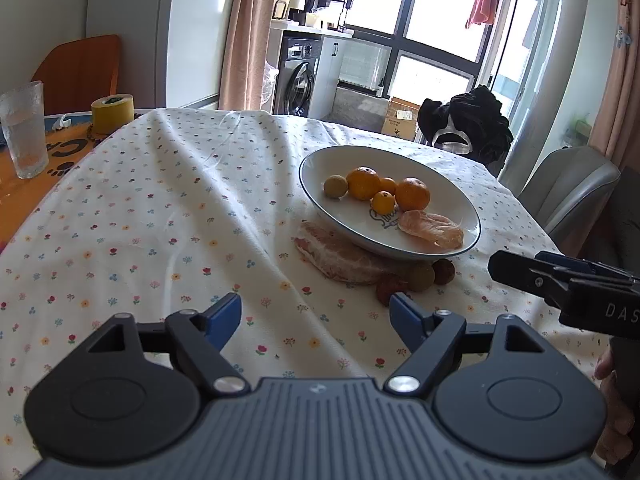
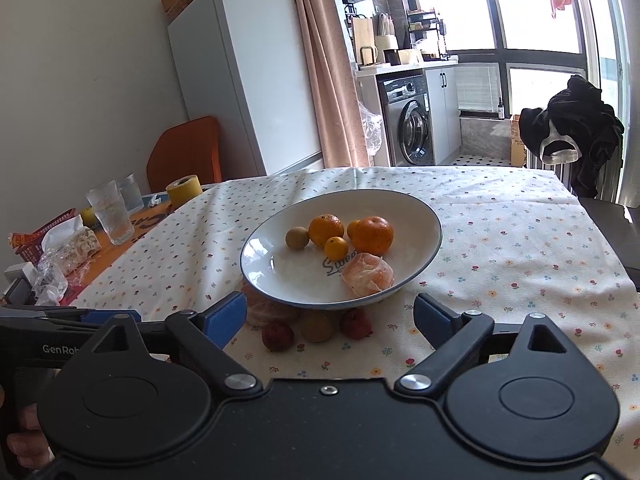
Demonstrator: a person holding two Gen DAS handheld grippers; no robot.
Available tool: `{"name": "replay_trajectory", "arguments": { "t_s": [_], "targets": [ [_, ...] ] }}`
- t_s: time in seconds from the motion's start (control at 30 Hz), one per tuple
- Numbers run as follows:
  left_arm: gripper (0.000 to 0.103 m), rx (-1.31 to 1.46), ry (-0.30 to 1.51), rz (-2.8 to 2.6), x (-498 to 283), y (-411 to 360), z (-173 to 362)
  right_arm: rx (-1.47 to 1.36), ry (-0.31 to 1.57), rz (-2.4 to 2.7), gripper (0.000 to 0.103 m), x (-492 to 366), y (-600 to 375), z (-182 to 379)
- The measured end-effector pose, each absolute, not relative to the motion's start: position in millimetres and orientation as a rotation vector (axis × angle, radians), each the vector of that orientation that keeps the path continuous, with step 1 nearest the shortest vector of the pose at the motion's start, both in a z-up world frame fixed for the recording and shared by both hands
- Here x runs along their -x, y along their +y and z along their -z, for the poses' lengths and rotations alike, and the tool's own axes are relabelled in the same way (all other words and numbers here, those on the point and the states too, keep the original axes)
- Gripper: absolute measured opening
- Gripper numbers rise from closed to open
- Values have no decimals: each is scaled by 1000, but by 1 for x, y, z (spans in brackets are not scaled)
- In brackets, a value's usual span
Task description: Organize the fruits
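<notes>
your left gripper (image 1: 316, 312) sits low in the frame of its own view with its blue pads spread wide and nothing between them, only flowered tablecloth (image 1: 160, 208) beneath. your right gripper (image 2: 328, 316) is likewise wide apart and holds nothing; its tip also shows at the right edge of the left view. the white plate (image 2: 260, 248) lies centre frame, holding two oranges (image 2: 372, 235), two smaller yellow-orange fruits, a brownish round fruit (image 2: 297, 237) and a peeled segment (image 2: 368, 274). just below the plate's near rim, on the cloth, lie two red lychee-like fruits (image 2: 277, 336), a tan one (image 2: 317, 327) between them, and what may be a pomelo piece (image 1: 340, 254), partly hidden under the rim.
</notes>
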State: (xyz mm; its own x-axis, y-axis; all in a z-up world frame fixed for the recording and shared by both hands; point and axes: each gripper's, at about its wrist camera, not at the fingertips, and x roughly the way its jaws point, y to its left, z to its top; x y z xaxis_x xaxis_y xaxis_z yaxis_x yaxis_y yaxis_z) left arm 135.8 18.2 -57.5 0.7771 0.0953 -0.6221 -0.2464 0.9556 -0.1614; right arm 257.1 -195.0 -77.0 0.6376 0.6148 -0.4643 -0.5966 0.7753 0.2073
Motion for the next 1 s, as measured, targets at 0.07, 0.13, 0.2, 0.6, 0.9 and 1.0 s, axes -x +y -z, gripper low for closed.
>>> {"name": "replay_trajectory", "arguments": {
  "t_s": [0.07, 0.13, 0.2, 0.6, 0.9, 1.0],
  "targets": [
    [81, 238, 659, -192, -135, 15, 59, -36, 544, -689, 92, -255, -198, 78],
    [82, 240, 660, -195, -134, 12, 60, -37, 546, -685, 92, -254, -201, 79],
    [82, 238, 667, -197, -134, 8, 62, -40, 548, -682, 92, -253, -204, 81],
    [82, 257, 675, -185, -130, -4, 69, -46, 535, -668, 92, -249, -219, 81],
    [82, 264, 670, -168, -131, -9, 69, -44, 530, -668, 92, -247, -225, 82],
    [82, 270, 665, -184, -134, -12, 69, -44, 534, -669, 92, -246, -226, 83]
  ]
}}
